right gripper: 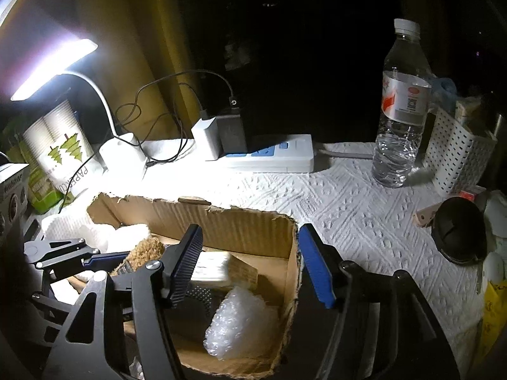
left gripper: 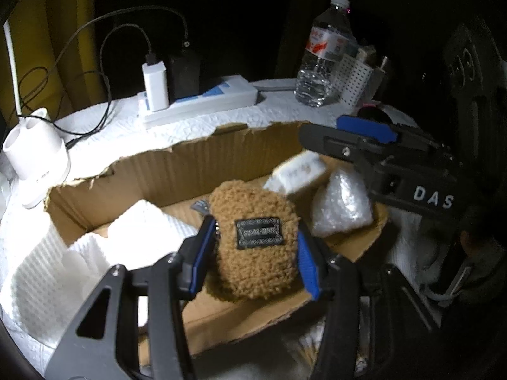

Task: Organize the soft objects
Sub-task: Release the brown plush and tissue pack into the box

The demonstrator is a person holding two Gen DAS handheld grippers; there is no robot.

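My left gripper (left gripper: 253,253) is shut on a brown fuzzy pouch (left gripper: 253,240) with a black patch, held over the torn cardboard box (left gripper: 221,155). In the box lie white foam sheets (left gripper: 126,240), a bubble-wrap bundle (left gripper: 340,209) and a white tissue pack (left gripper: 299,171). My right gripper (right gripper: 253,264) is open and empty above the box's right wall (right gripper: 253,231), with the bubble wrap (right gripper: 240,326) and the tissue pack (right gripper: 218,269) below it. The brown pouch (right gripper: 142,253) and the left gripper's fingers (right gripper: 104,258) show at its left. The right gripper (left gripper: 348,136) also shows in the left wrist view.
A power strip (right gripper: 272,155) with chargers, a water bottle (right gripper: 399,110), a white perforated basket (right gripper: 459,152) and a lit desk lamp (right gripper: 54,69) stand behind the box. A black round case (right gripper: 459,231) lies at the right. White paper towel (right gripper: 364,215) covers the table.
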